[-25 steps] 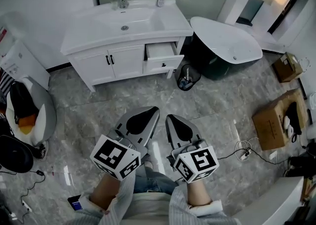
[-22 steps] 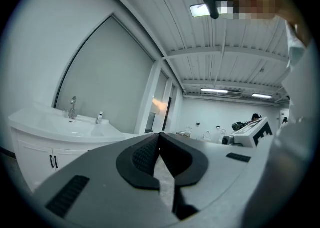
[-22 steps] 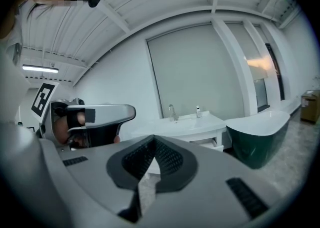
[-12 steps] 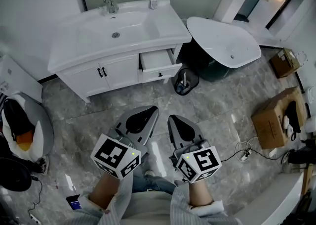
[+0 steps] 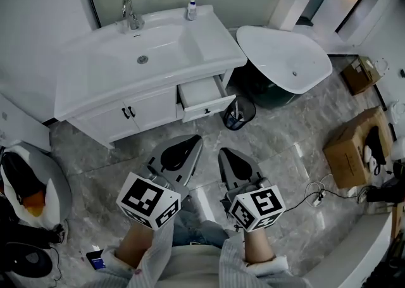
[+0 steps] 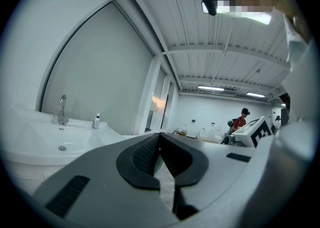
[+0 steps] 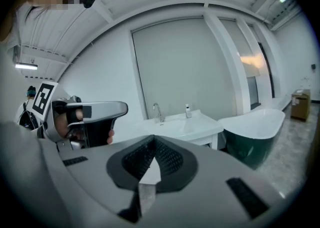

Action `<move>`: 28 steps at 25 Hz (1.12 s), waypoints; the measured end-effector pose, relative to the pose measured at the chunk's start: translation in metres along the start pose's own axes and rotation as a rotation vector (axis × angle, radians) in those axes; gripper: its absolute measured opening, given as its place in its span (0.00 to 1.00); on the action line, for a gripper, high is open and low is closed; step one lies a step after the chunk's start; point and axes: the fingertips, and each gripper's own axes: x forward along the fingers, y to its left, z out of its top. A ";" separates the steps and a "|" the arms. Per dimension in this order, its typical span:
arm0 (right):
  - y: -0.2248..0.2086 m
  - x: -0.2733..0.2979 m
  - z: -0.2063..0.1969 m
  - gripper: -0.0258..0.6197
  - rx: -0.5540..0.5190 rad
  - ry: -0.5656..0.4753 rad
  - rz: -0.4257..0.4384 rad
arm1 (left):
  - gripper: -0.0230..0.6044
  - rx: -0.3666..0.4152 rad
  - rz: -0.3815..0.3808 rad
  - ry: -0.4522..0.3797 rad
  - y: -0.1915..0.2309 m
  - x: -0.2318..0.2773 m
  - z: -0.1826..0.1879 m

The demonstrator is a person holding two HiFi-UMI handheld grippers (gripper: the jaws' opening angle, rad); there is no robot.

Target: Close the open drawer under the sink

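A white vanity (image 5: pixel 114 112) with a sink (image 5: pixel 142 59) stands against the far wall. Its right-hand drawer (image 5: pixel 202 98) is pulled open, showing a white inside and a small dark knob on the front. My left gripper (image 5: pixel 195 138) and right gripper (image 5: pixel 226 151) are held side by side low in the head view, well short of the vanity, both shut with nothing between the jaws. The left gripper view shows shut jaw tips (image 6: pixel 159 136) with the sink (image 6: pixel 35 132) at the left. In the right gripper view the vanity (image 7: pixel 192 127) lies beyond my right gripper (image 7: pixel 154 138).
A dark wire bin (image 5: pixel 238 113) stands right of the drawer. A white and dark-green bathtub (image 5: pixel 285 59) sits further right. Cardboard boxes (image 5: pixel 351 147) and a cable (image 5: pixel 310 198) lie at the right. Bags (image 5: pixel 25 185) sit at the left on the grey marble floor (image 5: pixel 285 147).
The view has shifted closer: the vanity and open drawer appear larger and further left. Both grippers stay shut, in almost the same place in the view.
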 end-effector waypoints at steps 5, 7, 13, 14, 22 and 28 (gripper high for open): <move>-0.005 0.016 -0.004 0.05 0.022 0.012 -0.042 | 0.06 -0.009 -0.006 0.009 0.025 0.002 -0.004; -0.006 0.019 -0.007 0.05 0.028 0.023 -0.055 | 0.06 -0.019 -0.009 0.016 0.029 0.000 -0.007; -0.013 0.032 -0.008 0.05 0.036 0.033 -0.074 | 0.06 -0.033 -0.016 0.018 0.045 0.011 -0.010; -0.017 0.035 -0.008 0.05 0.037 0.033 -0.074 | 0.06 -0.031 -0.017 0.017 0.047 0.015 -0.010; -0.056 0.074 0.006 0.05 0.039 0.029 -0.054 | 0.06 -0.006 -0.006 0.013 0.069 0.062 0.000; -0.099 0.120 0.025 0.05 0.028 0.053 0.001 | 0.06 -0.010 0.041 0.007 0.097 0.116 0.008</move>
